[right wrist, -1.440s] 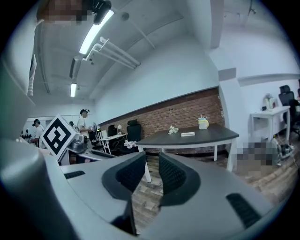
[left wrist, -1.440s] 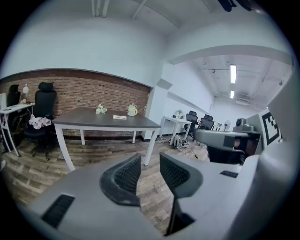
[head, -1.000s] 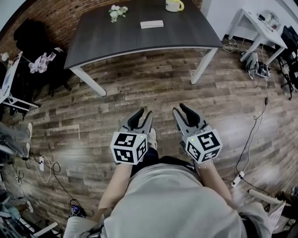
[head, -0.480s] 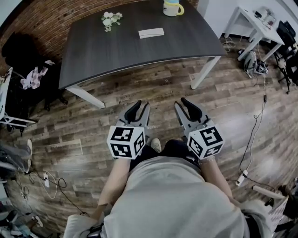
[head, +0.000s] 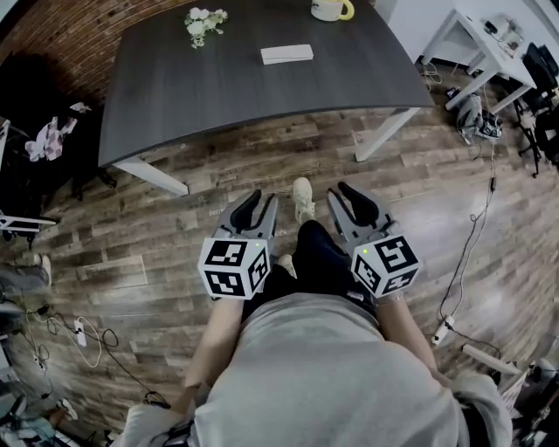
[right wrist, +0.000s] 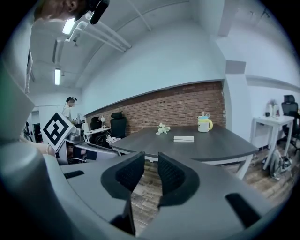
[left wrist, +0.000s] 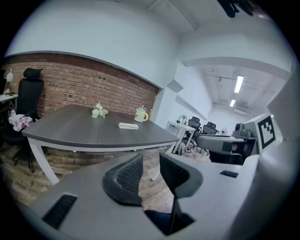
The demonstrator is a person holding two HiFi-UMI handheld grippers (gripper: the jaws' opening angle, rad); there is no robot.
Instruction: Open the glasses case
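Note:
The glasses case [head: 286,54] is a flat white box lying on the dark table [head: 218,96], far ahead of both grippers. It also shows in the left gripper view [left wrist: 128,125] and the right gripper view [right wrist: 183,138]. My left gripper [head: 255,202] hangs over the wooden floor short of the table, jaws open with nothing between them [left wrist: 151,161]. My right gripper [head: 343,194] is level with it on the right. Its jaws [right wrist: 151,159] are closing slightly, with a gap and nothing between them.
A yellow-handled mug [head: 332,9] and a small bunch of white flowers [head: 200,21] stand at the table's far side. A white desk [head: 489,39] with bags beneath is at the right. Cables [head: 463,262] trail over the floor. The person's shoe [head: 302,197] steps between the grippers.
Both grippers have moved forward toward the table, which now sits nearer in view. A leg and shoe have swung forward between the grippers.

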